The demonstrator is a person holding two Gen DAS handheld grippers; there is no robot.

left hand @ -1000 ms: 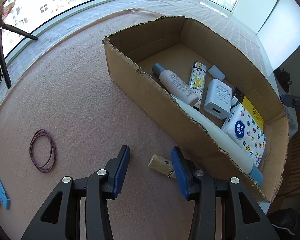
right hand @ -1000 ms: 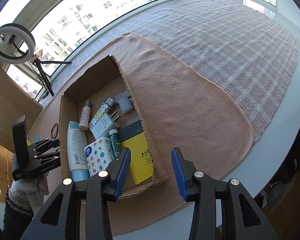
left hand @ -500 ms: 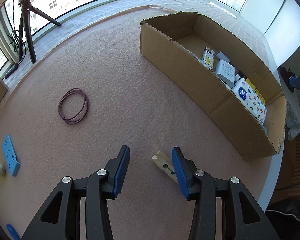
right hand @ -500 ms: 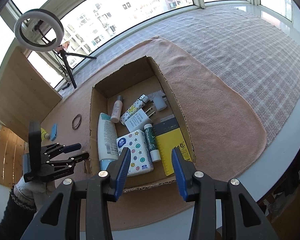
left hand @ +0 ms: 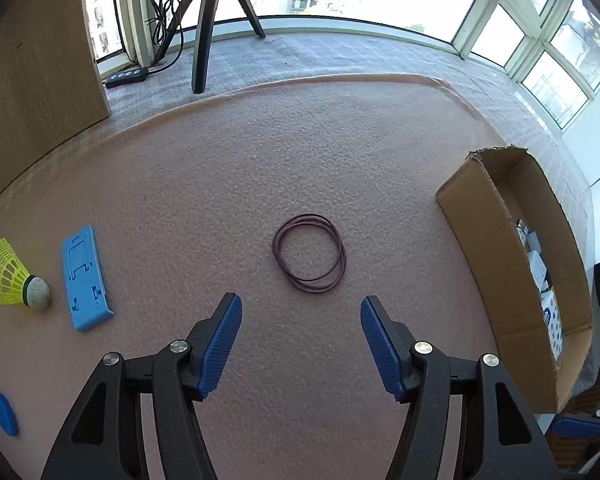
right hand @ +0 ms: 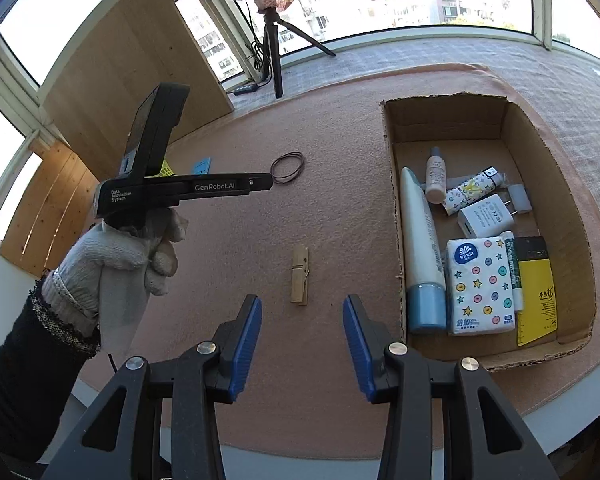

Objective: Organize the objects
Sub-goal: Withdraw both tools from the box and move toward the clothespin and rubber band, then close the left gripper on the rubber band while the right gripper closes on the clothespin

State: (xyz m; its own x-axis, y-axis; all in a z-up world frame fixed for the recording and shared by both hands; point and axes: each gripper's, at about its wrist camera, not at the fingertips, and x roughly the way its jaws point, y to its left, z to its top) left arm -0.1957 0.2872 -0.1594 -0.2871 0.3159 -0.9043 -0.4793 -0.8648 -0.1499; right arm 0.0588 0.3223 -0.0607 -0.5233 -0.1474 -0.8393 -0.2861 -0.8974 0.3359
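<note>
While our left gripper (left hand: 301, 322) swung away from the cardboard box (left hand: 496, 248), its jaws have just been opening and now stand spread with nothing between them; a second ago they framed the wooden clothespin (right hand: 300, 274), now they line up on the purple rubber band loop (left hand: 309, 253) lying flat on the pink mat (left hand: 220, 184), just ahead of the tips. We read this as a switch of target: band next, clothespin left for the other hand. Our right gripper (right hand: 302, 340) has come round too, jaws part-spread and empty, with the clothespin on the mat just ahead of them, apart from both pads. Box sits to the right, already holding bottles, a charger and a tissue pack. Still loose at far left: shuttlecock (left hand: 8, 276), blue plastic holder (left hand: 85, 278), and a small blue piece (left hand: 4, 414) we cannot identify, possibly a clip
</note>
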